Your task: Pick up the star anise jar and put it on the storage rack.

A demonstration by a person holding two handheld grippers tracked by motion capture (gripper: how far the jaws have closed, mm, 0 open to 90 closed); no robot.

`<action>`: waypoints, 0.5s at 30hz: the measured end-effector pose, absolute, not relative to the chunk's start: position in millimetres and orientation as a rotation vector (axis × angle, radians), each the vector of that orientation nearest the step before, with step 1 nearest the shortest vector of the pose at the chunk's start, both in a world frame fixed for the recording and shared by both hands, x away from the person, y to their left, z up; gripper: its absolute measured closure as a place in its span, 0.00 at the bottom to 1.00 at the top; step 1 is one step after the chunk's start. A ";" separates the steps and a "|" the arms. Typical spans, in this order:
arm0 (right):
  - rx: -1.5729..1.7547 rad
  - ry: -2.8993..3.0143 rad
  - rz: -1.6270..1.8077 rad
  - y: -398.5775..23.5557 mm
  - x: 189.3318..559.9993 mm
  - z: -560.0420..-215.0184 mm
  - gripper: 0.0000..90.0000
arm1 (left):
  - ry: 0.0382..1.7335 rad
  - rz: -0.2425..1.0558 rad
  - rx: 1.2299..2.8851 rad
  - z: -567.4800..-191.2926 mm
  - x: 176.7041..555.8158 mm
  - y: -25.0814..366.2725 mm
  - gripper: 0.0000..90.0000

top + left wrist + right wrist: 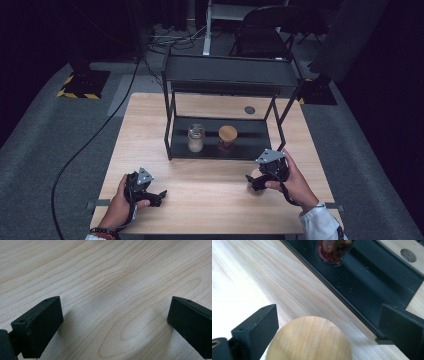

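My left gripper [113, 322] rests spread over bare table [105, 272]. My right gripper [328, 327] stands wide around a wooden lid [309, 340] on the table, pads not pressing. Beyond, two jars [196, 138] stand on the black rack [220, 147].

two jars [196, 138] side by side on shelf [250, 145].

Dark studio, floor cables [85, 145], hazard-taped stand base [82, 84]
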State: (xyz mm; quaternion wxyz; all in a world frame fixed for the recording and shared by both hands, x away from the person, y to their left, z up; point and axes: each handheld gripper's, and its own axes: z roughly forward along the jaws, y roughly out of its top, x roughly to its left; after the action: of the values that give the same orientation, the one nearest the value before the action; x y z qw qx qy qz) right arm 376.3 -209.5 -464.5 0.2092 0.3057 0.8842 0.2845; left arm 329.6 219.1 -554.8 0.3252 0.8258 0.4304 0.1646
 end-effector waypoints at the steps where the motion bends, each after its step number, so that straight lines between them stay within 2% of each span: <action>1: 0.845 2.465 0.795 -209.3 375.2 -464.7 0.03 | 1.128 0.431 2.165 -554.8 329.6 219.1 0.00; 15: 0.819 2.438 0.781 -219.6 359.2 -475.9 0.03 | 1.128 0.431 2.165 -554.8 329.6 219.1 0.00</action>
State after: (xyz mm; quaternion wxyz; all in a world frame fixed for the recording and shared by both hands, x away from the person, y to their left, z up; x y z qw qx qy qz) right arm 359.2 -219.6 -475.9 0.2249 0.2968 0.8839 0.2831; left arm 329.6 219.1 -554.8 0.3251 0.8258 0.4304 0.1645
